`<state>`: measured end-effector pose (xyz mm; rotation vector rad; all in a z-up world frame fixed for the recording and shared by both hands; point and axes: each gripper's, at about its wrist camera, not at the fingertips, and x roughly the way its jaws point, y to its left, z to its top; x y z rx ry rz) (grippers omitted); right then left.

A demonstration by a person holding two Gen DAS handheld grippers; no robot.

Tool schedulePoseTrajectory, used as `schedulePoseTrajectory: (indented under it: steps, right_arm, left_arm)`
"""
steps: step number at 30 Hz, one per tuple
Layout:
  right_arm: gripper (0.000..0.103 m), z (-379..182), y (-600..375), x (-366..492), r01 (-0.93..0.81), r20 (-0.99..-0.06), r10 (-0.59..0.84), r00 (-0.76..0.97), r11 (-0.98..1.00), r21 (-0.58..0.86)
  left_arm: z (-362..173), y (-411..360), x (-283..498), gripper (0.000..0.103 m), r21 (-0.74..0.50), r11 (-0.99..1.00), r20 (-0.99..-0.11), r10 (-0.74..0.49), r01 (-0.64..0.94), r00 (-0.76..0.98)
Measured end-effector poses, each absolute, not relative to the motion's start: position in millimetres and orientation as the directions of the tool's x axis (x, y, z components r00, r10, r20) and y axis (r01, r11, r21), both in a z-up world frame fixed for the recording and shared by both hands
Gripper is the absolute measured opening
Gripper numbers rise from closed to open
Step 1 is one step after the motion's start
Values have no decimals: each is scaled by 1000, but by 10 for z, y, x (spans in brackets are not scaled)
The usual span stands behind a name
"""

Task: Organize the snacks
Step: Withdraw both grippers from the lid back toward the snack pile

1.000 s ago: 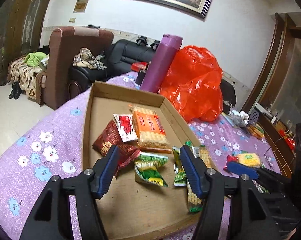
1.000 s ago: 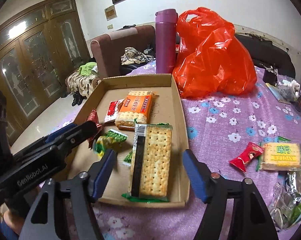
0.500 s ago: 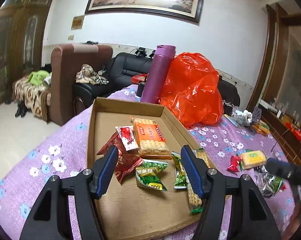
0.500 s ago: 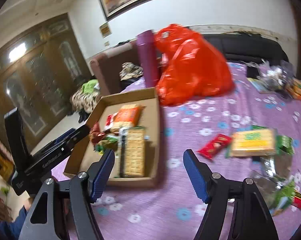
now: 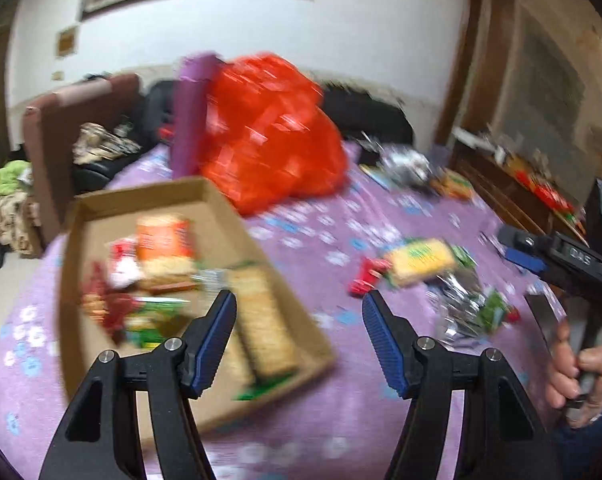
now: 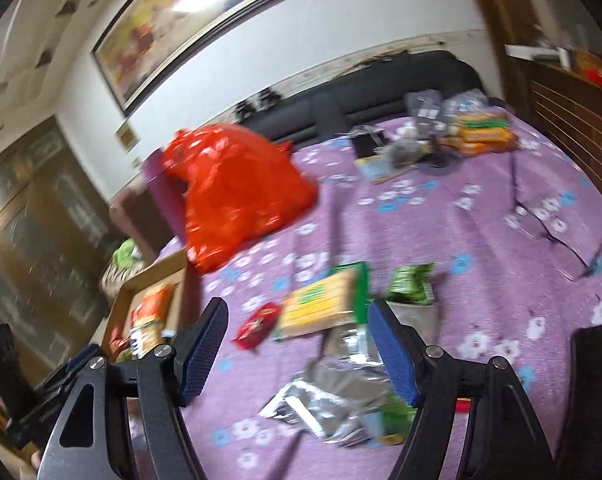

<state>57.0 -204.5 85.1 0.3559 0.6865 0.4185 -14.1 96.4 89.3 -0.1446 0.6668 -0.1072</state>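
Both claws have swung right since a second ago: back then the cardboard box filled both views, now it's slid off toward 9 o'clock and the loose snacks on the purple flowered worktop (image 6: 481, 240) are coming in.

Left to right: the cardboard box (image 5: 221, 208) still has the orange cracker pack (image 5: 163, 236) and the long cracker sleeve (image 5: 265, 320) inside. The left claw (image 5: 299, 338) is hanging wide, nothing between its pads, over the box's right edge. At 12 o'clock, the red plastic bag (image 5: 269, 136). The right claw (image 6: 297, 354) is also wide and empty, over the red packet (image 6: 259, 326), the yellow biscuit pack (image 6: 321, 306) and the silver wrappers (image 6: 329, 400). Everything's motion-blurred.
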Motion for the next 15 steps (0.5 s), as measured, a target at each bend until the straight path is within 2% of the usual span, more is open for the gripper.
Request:
schedulePoseTrajectory:
  steps: [5,8,9,11,15]
  right_arm:
    - [76,768,-2214,626,-228,-516,503,694,832,506]
    - [76,779,-2263,603,-222,-503,507,700,824,522]
    - [76,772,-2278,604,-218,-500,510,700,819,531]
    - [76,758,-2321,608,-209,-498,515,698,811,546]
    - [76,734,-2376,638,-212,-483,554,678,777,593]
  left_arm:
    - [791,497,323,62,-179,976,-700,-215,124,681]
    - [634,301,675,48,-164,979,-768,-206,125,607]
    - [583,259,766,46,-166,979,-787,-203,118,582]
    - [475,149,930,43,-137,986,-824,-169,99,540]
    - [340,21,1185,43,-72,995,-857,-96,66,507]
